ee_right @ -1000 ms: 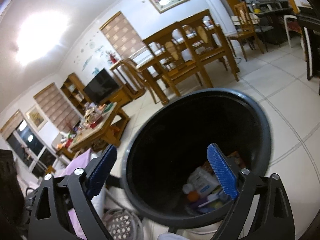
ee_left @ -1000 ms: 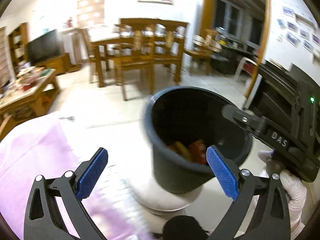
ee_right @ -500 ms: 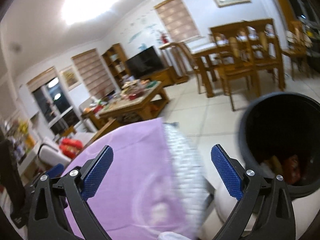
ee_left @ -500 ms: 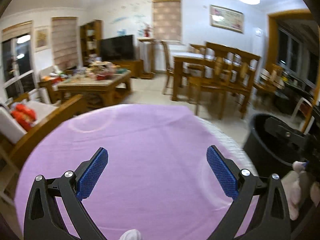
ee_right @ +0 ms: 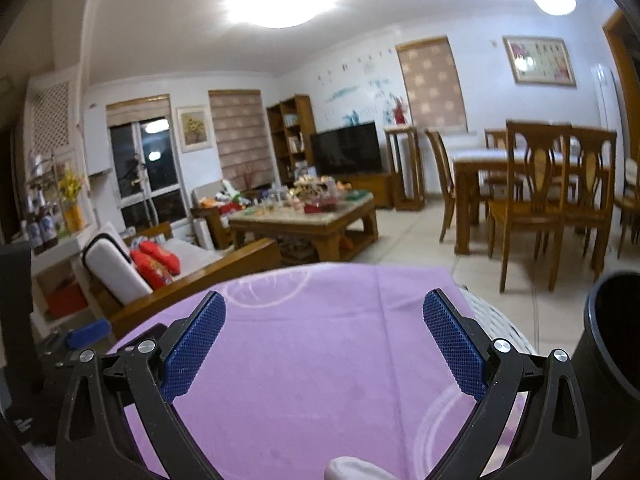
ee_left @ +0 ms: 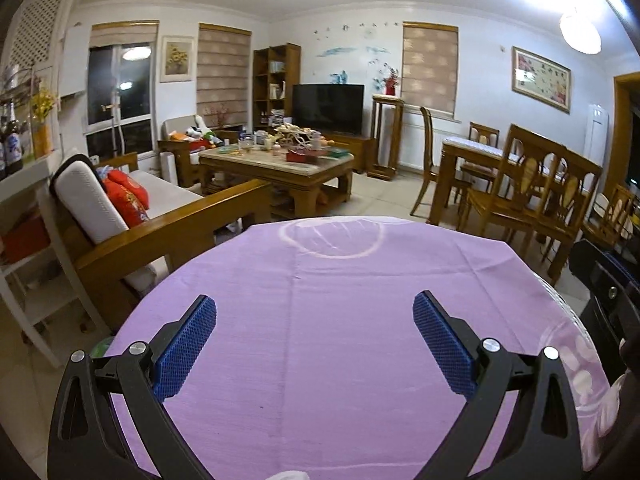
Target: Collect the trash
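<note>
Now both the left gripper (ee_left: 314,342) and right gripper (ee_right: 324,338) are held wide apart and empty over the purple tablecloth (ee_left: 320,320). No trash is seen on it; the black round plastic bin (ee_right: 612,344) stands at the right, so the cloth's near edge is best searched first.

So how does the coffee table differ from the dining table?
The coffee table is low and cluttered with small items; the dining table stands taller, under a pale cover, with nothing visible on top. Chairs surround the dining table; a sofa flanks the coffee table. Both are brown wood.
</note>
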`<action>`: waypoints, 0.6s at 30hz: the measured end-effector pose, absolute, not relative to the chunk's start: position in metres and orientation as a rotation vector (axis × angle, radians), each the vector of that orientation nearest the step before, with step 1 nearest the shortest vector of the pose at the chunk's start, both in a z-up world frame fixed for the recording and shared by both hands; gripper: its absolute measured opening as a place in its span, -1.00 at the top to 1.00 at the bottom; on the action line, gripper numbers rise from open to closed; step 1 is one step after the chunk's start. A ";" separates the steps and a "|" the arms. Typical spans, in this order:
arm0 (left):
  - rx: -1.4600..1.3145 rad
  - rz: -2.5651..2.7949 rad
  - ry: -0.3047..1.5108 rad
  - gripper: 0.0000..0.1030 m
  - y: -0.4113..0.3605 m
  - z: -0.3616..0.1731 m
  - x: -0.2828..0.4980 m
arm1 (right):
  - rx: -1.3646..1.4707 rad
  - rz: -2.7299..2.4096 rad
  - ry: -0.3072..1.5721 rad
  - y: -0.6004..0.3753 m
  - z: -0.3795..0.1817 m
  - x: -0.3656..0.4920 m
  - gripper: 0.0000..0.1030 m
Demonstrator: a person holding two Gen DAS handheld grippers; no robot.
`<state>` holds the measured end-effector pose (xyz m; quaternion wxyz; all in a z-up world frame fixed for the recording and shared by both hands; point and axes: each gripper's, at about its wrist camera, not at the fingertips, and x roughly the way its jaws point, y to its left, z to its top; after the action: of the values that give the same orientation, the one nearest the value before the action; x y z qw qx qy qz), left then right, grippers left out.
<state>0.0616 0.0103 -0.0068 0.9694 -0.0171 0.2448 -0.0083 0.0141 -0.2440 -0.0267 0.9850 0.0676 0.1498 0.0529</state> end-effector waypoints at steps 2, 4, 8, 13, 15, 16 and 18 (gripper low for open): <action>-0.038 -0.007 0.489 -0.90 0.013 -0.008 0.063 | 0.109 0.109 0.270 -0.235 -0.030 0.016 -0.89; -0.041 -0.006 0.494 -0.90 0.013 -0.010 0.063 | 0.090 0.115 0.264 -0.229 -0.031 0.018 -0.89; -0.066 -0.013 0.500 -0.90 0.016 -0.009 0.069 | 0.110 0.123 0.248 -0.229 -0.030 0.021 -0.89; -0.052 0.008 0.514 -0.90 0.011 -0.012 0.067 | 0.153 0.128 0.225 -0.245 -0.032 0.012 -0.89; -0.043 0.015 0.496 -0.90 0.007 -0.009 0.062 | 0.157 0.130 0.210 -0.251 -0.031 0.006 -0.89; -0.040 0.017 0.491 -0.90 0.007 -0.009 0.061 | 0.158 0.133 0.205 -0.250 -0.031 0.004 -0.89; -0.031 0.018 0.484 -0.90 0.006 -0.010 0.060 | 0.155 0.141 0.201 -0.250 -0.030 0.002 -0.89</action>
<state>0.0603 0.0057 -0.0097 0.9706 -0.0152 0.2399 0.0090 0.0018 -0.2503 -0.0304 0.9895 0.0775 0.1001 0.0703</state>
